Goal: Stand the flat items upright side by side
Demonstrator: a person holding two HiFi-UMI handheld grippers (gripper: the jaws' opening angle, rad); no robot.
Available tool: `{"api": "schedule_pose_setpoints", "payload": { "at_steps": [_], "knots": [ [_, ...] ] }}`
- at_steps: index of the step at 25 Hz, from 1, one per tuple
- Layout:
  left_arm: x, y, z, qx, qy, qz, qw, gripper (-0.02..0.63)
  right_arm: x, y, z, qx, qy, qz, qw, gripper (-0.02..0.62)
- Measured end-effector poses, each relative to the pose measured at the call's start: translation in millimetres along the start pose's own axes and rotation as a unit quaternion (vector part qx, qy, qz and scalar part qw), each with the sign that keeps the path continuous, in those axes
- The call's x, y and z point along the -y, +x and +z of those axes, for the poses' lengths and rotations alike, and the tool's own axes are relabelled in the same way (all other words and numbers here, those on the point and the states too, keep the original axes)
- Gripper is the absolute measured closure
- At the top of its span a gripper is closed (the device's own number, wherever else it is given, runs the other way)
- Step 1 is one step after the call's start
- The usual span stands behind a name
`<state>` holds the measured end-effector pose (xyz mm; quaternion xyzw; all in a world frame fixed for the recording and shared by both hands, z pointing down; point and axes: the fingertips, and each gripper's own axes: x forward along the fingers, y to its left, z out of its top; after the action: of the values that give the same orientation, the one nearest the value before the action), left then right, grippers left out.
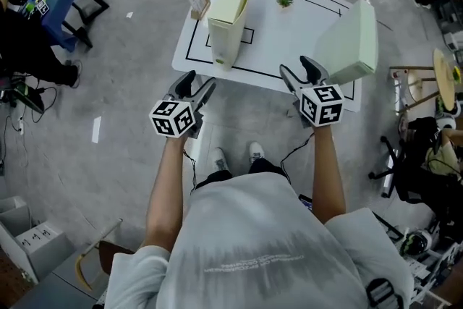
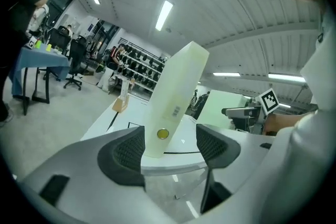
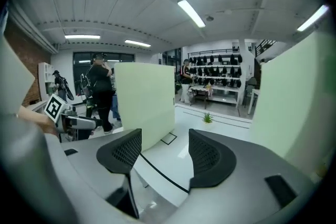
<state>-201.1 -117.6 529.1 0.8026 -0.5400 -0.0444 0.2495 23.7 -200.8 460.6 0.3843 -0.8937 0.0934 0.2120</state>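
Head view: the left hand-held gripper and right hand-held gripper are held released and empty, and the green box, stood at the worktop's right edge apart from the cream box, could be nudged off.

No words or numbers can be read anywhere. The tall cream box on the counter has a small white label with tiny dark marks, too small to read. Under it sits a plain round yellow sticker. The left cube and the right cube show black and white square patterns, not letters. The person's shirt has a line of white print, too small to read.
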Motion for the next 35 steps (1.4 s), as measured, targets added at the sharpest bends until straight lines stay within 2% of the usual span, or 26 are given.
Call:
{"api": "schedule_pose_setpoints", "payload": {
  "at_steps": [3,7,11,14,17,24,30,35],
  "knots": [
    [4,-7,14,-0.008,0.043,-0.014,0.9989,0.278,7,-48,7,0.028,0.000,-0.046,0.999,0.289],
    [6,-2,38,-0.004,0.088,-0.003,0.9961,0.260,27,-101,9,0.049,0.005,-0.110,0.993,0.261],
    [14,19,51,-0.008,0.122,-0.003,0.9925,0.229,58,-140,0,0.057,0.024,-0.199,0.978,0.244],
    [21,30,57,-0.009,0.137,-0.002,0.9906,0.225,76,-155,-8,0.053,0.035,-0.236,0.970,0.231],
    [28,42,63,-0.014,0.151,-0.001,0.9884,0.225,89,-157,-18,0.037,0.041,-0.246,0.968,0.223],
    [29,71,60,-0.042,0.170,0.013,0.9845,0.225,117,-130,-35,0.008,0.051,-0.238,0.970,0.218],
    [26,94,55,-0.056,0.169,0.029,0.9835,0.225,144,-107,-39,0.013,0.103,-0.233,0.967,0.210],
    [23,110,58,-0.050,0.176,0.043,0.9821,0.227,160,-90,-36,-0.008,0.059,-0.241,0.969,0.212]
  ]
}}
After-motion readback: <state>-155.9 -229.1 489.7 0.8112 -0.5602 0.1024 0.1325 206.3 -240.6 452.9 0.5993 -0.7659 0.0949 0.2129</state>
